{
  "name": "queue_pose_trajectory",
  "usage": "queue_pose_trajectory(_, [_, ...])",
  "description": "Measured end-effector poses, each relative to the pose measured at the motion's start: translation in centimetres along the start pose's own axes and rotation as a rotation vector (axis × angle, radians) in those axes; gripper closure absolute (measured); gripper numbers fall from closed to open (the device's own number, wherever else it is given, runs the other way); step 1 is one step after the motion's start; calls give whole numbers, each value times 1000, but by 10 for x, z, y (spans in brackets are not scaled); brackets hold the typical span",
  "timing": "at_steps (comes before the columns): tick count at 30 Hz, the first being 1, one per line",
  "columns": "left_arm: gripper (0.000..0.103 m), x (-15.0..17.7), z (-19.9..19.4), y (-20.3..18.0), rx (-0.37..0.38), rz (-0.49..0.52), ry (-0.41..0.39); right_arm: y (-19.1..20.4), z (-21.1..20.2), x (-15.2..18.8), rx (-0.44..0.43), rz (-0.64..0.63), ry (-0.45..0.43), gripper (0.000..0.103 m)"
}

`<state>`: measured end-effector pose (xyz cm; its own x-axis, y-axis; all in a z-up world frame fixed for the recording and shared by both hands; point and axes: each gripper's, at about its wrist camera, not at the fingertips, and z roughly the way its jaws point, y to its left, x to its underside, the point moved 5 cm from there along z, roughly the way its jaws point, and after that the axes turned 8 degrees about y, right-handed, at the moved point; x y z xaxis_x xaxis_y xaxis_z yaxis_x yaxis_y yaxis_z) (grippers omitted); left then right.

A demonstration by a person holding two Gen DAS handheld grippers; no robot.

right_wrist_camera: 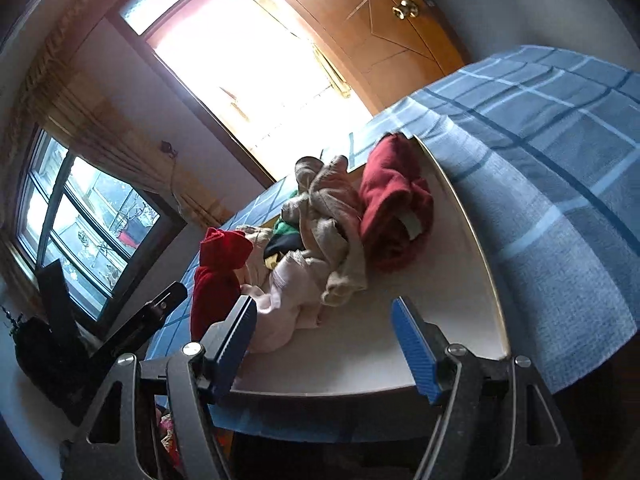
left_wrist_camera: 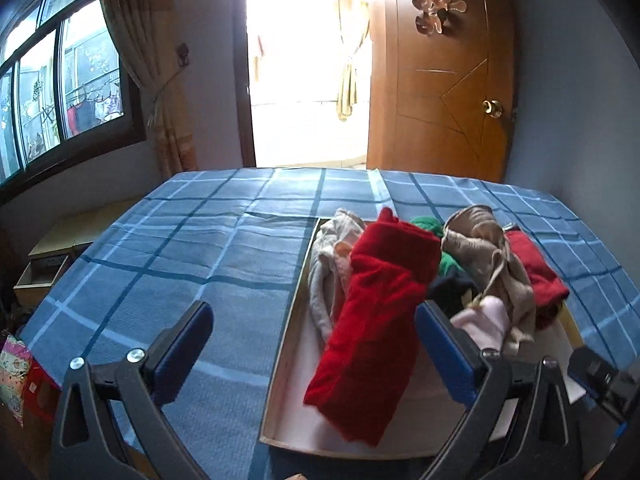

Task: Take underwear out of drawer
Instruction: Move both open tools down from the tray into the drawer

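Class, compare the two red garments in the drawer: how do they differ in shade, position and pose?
The bright red garment is vivid scarlet; the dark red garment is a deeper maroon. The bright one lies stretched out along the left part of the drawer, and the dark one sits bunched in a folded lump at the right edge. The bright one reaches further towards the near end. Both are soft cloth lying in the same drawer, and neither is gripped.

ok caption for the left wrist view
Open left gripper above a drawer of underwear on the blue checked bed.

Blue plaid bedspread [left_wrist_camera: 180,248]; wooden door [left_wrist_camera: 440,92] ajar, brass knob [left_wrist_camera: 492,108]; curtained window [left_wrist_camera: 60,92]; open nightstand drawer [left_wrist_camera: 38,276].
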<state>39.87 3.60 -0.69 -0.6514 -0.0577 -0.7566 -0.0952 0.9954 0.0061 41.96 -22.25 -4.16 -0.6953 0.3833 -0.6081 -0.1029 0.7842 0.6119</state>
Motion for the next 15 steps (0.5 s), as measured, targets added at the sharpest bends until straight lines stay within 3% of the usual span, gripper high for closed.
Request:
queue_pose_trajectory(6, [1, 30, -21, 4, 48, -23, -18, -1, -27, 3, -12, -3, -48, 31])
queue_pose_trajectory(15, [1, 71, -21, -13, 68, 26, 65, 5, -43, 21, 47, -114, -64, 31])
